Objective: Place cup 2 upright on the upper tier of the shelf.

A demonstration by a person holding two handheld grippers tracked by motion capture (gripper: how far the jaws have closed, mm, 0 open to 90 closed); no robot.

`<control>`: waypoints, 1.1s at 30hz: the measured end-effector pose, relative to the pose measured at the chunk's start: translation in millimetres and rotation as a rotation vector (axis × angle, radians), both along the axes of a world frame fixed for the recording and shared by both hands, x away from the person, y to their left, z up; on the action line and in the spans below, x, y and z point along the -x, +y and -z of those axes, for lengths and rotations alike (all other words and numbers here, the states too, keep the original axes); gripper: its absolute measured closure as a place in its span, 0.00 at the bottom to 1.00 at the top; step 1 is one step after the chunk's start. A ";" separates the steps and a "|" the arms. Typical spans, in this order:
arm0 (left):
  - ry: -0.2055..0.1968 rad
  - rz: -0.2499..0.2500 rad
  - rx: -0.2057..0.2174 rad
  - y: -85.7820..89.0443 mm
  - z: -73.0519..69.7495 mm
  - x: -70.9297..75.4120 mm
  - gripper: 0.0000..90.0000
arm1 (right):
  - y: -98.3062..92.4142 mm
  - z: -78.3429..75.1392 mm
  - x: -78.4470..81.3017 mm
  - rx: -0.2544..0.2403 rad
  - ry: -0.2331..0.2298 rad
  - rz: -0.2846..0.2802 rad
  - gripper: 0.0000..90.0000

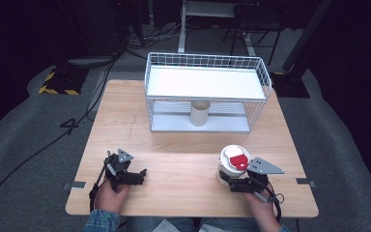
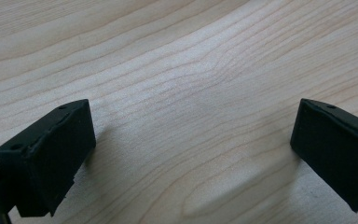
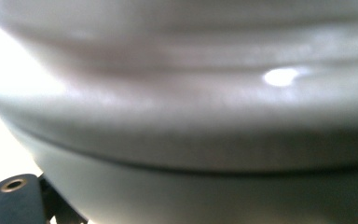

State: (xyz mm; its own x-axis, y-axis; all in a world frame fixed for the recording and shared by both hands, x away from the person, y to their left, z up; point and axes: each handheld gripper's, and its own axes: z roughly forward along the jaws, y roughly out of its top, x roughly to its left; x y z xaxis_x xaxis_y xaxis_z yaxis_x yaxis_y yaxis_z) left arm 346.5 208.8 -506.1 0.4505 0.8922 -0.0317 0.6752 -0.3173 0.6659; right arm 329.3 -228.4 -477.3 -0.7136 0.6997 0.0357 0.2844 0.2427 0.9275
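A white lidded cup [image 1: 234, 162] with a red patch on its lid stands upright at the table's near right. My right gripper [image 1: 228, 182] is at its base from the near side, jaws around its lower body, shut on it. In the right gripper view the cup's white wall [image 3: 182, 116] is blurred and very close, and one black fingertip [image 3: 14, 198] peeks out at the bottom left. My left gripper [image 1: 139, 176] rests low at the near left, open, with bare wood between its jaws [image 2: 191, 154].
A white wire rack [image 1: 147, 82] with a solid white top shelf stands at the back of the wooden table [image 1: 174, 154]. A cream cup [image 1: 199, 112] stands upright on the rack's lower level. Black cables trail across the grey floor at left.
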 end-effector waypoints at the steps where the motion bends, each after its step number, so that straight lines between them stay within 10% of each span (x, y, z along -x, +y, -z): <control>1: 0.000 -0.001 0.000 0.0 0.0 0.0 0.00 | 0.0 -0.5 0.0 0.006 0.002 0.001 0.14; 33: 0.000 0.000 0.000 -0.1 0.0 0.0 0.00 | -14.4 -21.3 6.8 0.000 -0.013 0.000 0.14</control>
State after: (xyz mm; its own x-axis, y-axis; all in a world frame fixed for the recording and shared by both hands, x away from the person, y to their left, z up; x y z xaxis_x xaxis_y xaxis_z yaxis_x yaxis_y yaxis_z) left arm 346.5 208.7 -506.1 0.4505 0.8922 -0.0312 0.6750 -0.3176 0.6660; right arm 322.6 -242.8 -456.1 -0.7142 0.6994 0.0265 0.2720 0.2424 0.9312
